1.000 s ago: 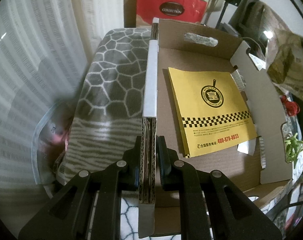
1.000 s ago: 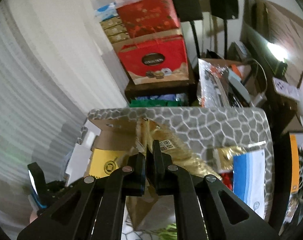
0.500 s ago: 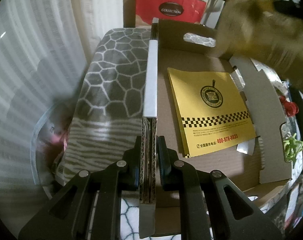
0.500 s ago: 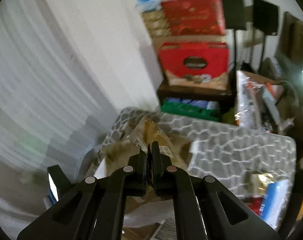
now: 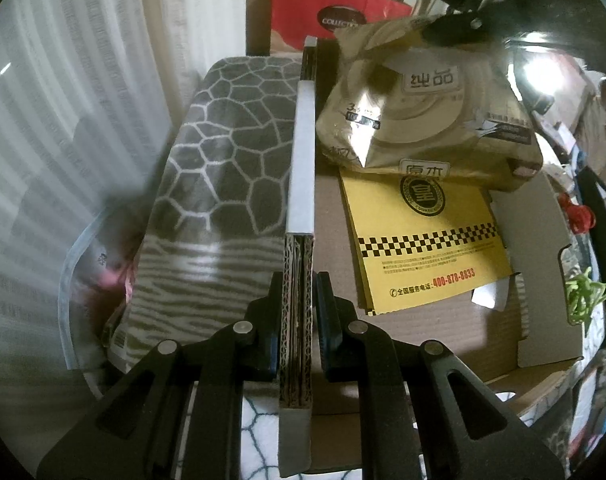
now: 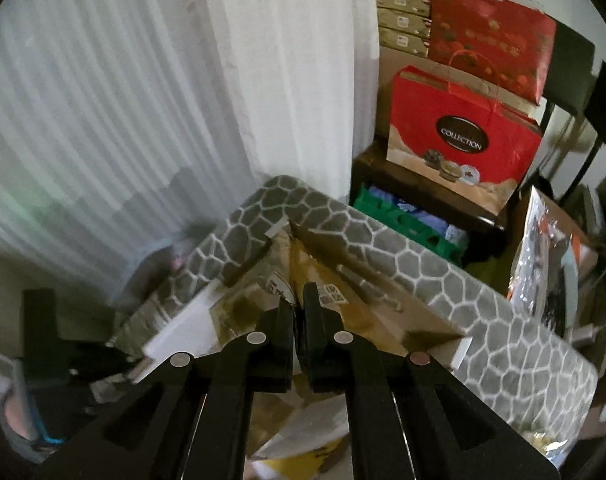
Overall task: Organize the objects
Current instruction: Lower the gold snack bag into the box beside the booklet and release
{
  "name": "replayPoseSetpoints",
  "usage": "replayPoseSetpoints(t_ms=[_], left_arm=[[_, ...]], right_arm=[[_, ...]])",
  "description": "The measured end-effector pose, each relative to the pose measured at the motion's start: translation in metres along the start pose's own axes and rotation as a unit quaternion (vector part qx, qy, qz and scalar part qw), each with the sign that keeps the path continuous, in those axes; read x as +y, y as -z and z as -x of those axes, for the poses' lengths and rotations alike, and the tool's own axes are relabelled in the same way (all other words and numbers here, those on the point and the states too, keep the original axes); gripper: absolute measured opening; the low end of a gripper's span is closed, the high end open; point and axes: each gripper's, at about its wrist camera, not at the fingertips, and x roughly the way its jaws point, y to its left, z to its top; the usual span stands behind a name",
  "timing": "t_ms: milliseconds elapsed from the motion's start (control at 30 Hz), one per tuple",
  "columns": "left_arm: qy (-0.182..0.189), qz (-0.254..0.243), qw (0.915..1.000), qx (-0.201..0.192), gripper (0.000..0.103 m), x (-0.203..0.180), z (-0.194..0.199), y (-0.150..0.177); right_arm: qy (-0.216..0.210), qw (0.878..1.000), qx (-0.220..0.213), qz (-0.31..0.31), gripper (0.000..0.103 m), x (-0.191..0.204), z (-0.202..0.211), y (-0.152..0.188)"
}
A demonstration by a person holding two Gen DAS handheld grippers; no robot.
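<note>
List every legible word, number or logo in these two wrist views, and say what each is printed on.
"COLLECTION": red gift bag.
"400-878-8833": yellow booklet in the cardboard box.
"皇": round emblem on that booklet.
"纯品" and "原木": gold tissue pack, held over the box by the right gripper.
Smaller print on the booklet and pack, and the pack's barcode labels: too small or blurred to read.

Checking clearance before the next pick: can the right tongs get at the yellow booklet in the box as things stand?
Probably not. The right tongs are shut on the gold packet, which hangs over the yellow booklet's far end inside the cardboard box. They would have to release it first.
</note>
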Motion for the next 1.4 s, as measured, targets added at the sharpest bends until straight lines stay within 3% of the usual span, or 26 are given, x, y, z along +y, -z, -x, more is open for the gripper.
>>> replayPoseSetpoints(t_ms=[167,233,267,300,500,700,833,1100,1400], left_arm=[[-0.002,-0.001,1.0000,-0.001,0.012,-0.001,0.000,0.000],[0.000,0.000,1.0000,-0.001,0.012,0.000,0.000,0.000],[0.001,0.001,1.0000,-0.001,0.012,0.000,-0.001,0.000],[0.001,0.000,1.0000,-0.001,0.012,0.000,0.000,0.000],[0.001,0.001,1.0000,-0.002,0.012,0.000,-0.001,0.000],[0.004,0.006,1.0000,-0.001,0.012,0.001,-0.001,0.000],[0.008,0.010,0.9999,-0.001,0.012,0.003,-0.001,-0.001],[0.003,0.010,0.9999,-0.002,0.012,0.003,-0.001,0.000],[-0.003,0.010,0.9999,0.000,0.012,0.002,-0.003,-0.001]], right_arm=[[0.033,0.999,0.018,0.016,0.018,-0.009,-0.021,0.003],[0.058,0.998,0.034,0.019,0.033,-0.015,-0.030,0.006],[0.079,0.996,0.032,0.018,0.049,-0.017,-0.030,0.008],[0.088,0.996,0.028,0.017,0.057,-0.020,-0.028,0.010],[0.091,0.996,-0.004,-0.007,0.058,-0.027,0.007,0.018],[0.096,0.995,0.016,-0.038,0.061,-0.032,0.038,0.033],[0.096,0.992,0.033,-0.070,0.061,-0.044,0.060,0.057],[0.100,0.986,0.023,-0.130,0.061,-0.076,0.110,0.115],[0.129,0.969,0.018,-0.208,0.061,-0.127,0.149,0.175]])
